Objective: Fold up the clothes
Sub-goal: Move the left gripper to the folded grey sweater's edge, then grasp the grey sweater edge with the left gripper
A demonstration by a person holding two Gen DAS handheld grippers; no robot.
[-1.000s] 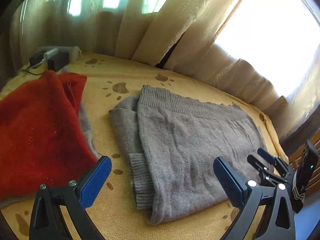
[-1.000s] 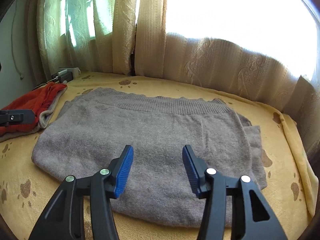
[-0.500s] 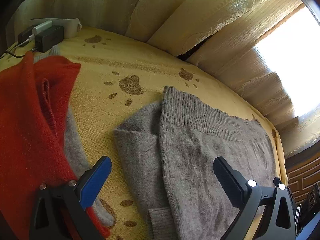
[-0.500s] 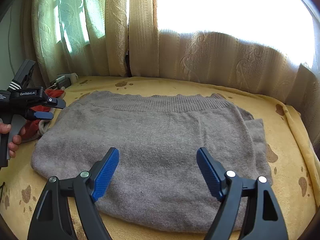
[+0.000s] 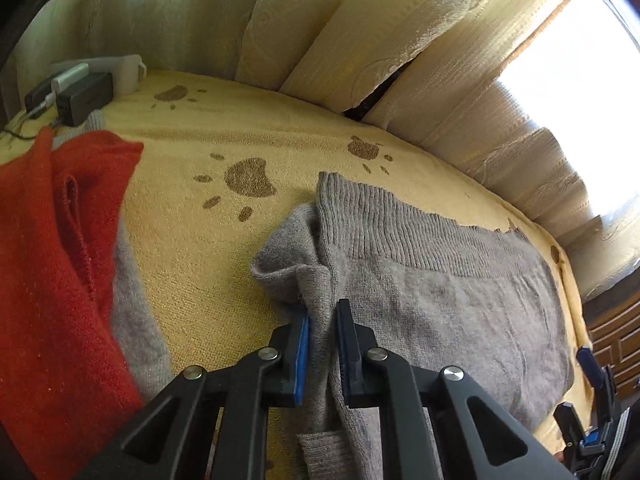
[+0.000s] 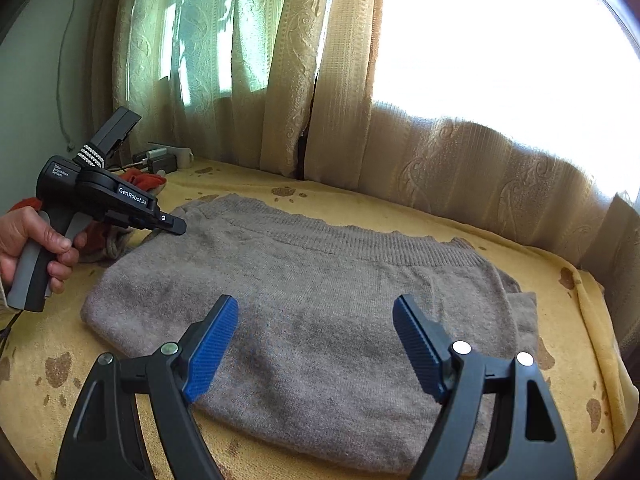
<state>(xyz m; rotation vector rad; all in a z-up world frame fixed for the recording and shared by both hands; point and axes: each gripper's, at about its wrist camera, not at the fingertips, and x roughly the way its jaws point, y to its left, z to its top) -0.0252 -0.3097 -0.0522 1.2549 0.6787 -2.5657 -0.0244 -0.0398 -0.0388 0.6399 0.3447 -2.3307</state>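
Closing since a moment ago, the left tongs [image 5: 322, 344] are pinching the grey sweater [image 6: 320, 304] at its folded edge; it is lying on the yellow bed cover [image 5: 192, 240], while the right tongs [image 6: 316, 344] are hovering wide open above it.

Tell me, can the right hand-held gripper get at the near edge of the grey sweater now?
Probably yes. The right hand-held gripper is open and empty above the grey sweater, and nothing lies between it and that edge.

One grey sweater [image 6: 320, 312], one red sweater [image 5: 48, 260], two claws, a left claw [image 5: 322, 332] and a right claw [image 6: 316, 344], and one hand [image 6: 32, 240].
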